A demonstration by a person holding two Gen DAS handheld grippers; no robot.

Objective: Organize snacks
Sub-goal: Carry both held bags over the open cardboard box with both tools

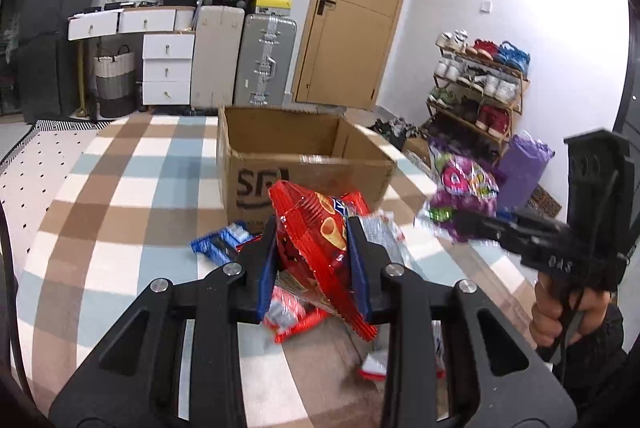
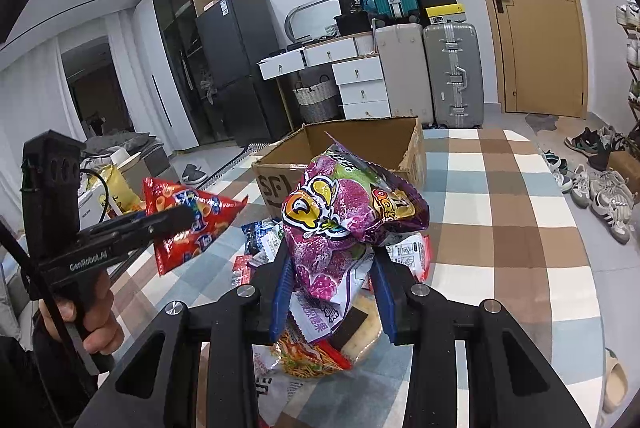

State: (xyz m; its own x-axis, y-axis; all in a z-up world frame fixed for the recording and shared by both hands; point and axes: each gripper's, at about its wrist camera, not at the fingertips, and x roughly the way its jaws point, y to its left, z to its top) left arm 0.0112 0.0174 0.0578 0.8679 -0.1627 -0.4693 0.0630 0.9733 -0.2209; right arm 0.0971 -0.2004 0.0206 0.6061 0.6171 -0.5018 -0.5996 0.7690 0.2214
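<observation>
Over checked tablecloth [image 1: 120,196], left gripper [image 1: 314,248] pinching red chip bag [image 1: 316,228], right gripper [image 2: 332,268] clamping purple candy bag [image 2: 340,224]; slippery foil liable to slide out short of far SF carton [image 1: 256,152].

Both wrist views face the cardboard box [image 1: 304,164] closely — side by side.

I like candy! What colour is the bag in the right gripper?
Mostly purple candy bag, with pink, yellow and white; clearest in the right wrist view.

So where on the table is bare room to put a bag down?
Free: the checked cloth left of the cardboard box, and the cloth right of the box in the right wrist view. Crowded: the snack pile just before the box.
</observation>
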